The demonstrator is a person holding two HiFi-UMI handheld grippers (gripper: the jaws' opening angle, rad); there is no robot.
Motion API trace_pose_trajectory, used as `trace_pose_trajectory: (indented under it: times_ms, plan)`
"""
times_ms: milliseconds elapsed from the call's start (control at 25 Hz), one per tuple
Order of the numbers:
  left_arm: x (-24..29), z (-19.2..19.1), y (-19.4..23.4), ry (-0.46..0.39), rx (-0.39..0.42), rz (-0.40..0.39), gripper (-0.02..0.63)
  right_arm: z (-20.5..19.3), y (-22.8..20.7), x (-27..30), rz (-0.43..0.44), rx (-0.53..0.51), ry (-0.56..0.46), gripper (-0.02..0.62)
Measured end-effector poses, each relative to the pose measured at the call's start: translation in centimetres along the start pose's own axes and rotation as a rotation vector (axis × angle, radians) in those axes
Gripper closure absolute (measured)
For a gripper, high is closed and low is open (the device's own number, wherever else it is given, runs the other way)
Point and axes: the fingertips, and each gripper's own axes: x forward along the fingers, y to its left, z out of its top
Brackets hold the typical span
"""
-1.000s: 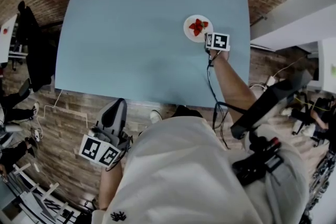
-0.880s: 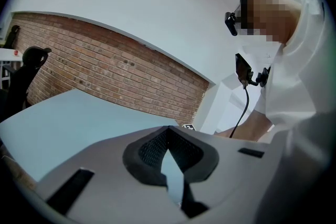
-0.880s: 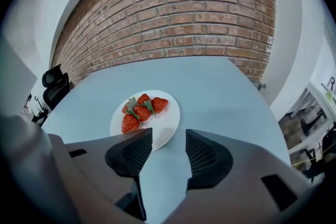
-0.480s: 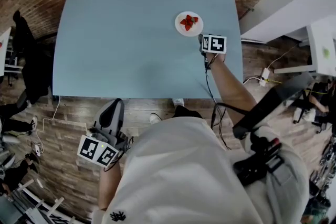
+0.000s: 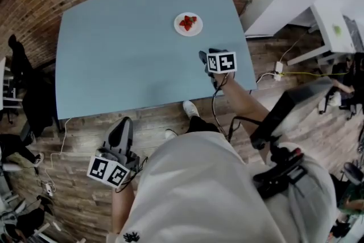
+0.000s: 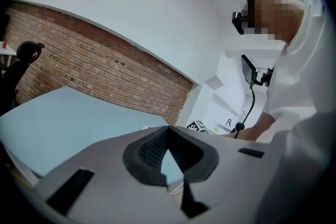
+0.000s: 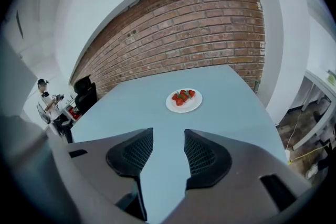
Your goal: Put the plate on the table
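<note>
- Right gripper sits farther back than before; plate well ahead of it; jaws apart, empty.
- Left gripper: jaws together, holding nothing.
- We judge a stray forward swing could knock the plate.

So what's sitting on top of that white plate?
A few red strawberries with green tops, piled at the middle of the plate on the blue table. The berries cover the plate's centre, so anything beneath them is hidden.

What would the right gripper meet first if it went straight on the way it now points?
Probably the white plate of strawberries, nearly dead ahead of the open right gripper, with only bare table between; height is unclear, so the tabletop could come first.
</note>
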Motion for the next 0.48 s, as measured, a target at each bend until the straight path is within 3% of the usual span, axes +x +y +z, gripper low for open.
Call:
trace_pose_trajectory:
  times_ms: [40,120,200,480]
  plan:
    - [-0.3,-0.2,-0.1,0.002,0.002,-0.008,0.604,-0.5,0.7,-1.0,0.007,-0.013,-0.003,0.411]
    - [-1.0,-0.6,-0.5,0.004,0.004,-0.02,0.604,-1.6,2.2,-3.1,0.014,-0.044,-0.008,0.53]
    - [-1.7,-1.1,-0.8,0.006,0.004,-0.036,0.604,-2.8,3.6,-5.1,0.024,-0.073,-0.015,0.582]
    - [-2.5,-2.8,-1.7,0.031,-0.003,-0.086,0.604,-6.3,7.8,-11.9,0.087,-0.137,-0.044,0.588]
